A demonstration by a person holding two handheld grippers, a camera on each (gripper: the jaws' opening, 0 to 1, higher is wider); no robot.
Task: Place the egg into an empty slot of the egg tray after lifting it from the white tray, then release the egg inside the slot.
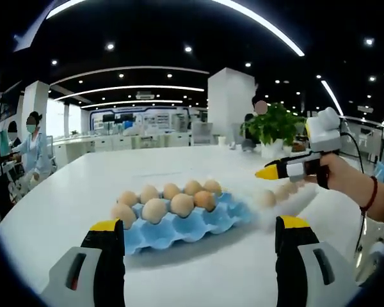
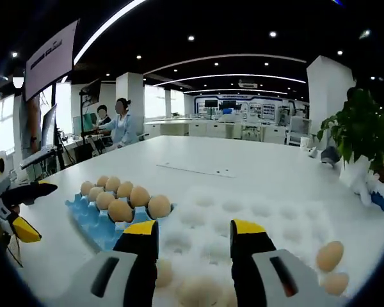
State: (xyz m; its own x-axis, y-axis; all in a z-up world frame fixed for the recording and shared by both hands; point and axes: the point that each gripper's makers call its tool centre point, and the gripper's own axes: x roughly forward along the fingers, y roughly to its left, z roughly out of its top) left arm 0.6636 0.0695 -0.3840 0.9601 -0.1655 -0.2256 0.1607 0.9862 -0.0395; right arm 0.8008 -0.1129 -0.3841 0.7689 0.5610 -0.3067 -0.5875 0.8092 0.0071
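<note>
Left gripper view looks across a white worktop [image 1: 70, 198] at the blue egg tray [image 1: 182, 224], which lies between the spread fingers [image 1: 107, 246] of the left gripper [image 1: 198, 240]; nothing sits between those fingers. Brown eggs [image 1: 155, 210] fill the tray's far rows, and its near slots are bare. To the right, blurred, the white tray [image 1: 288, 198] touches or lies just beside the blue one, with a few eggs on it. Above it a hand [image 1: 345, 176] holds the right gripper [image 1: 272, 171] clear of the worktop, its yellow tip pointing left. In the right gripper view the right gripper [image 2: 193, 233] hangs over the white tray [image 2: 269, 217], its yellow-tipped fingers [image 2: 141, 233] apart with a gap between them — they grip nothing. An egg [image 2: 201, 291] lies in the white tray low between the fingers, partly hidden, and I cannot tell whether they touch it. Another egg [image 2: 329, 256] rests near the tray's right edge. The egg tray [image 2: 89, 220] sits against the white tray's left side, its eggs [image 2: 159, 206] clustered at the far end. The left gripper [image 2: 19, 214] shows at the left edge, fingers parted. A potted plant [image 2: 358, 137] stands toward the worktop's far right edge — people sit at desks beyond.
</note>
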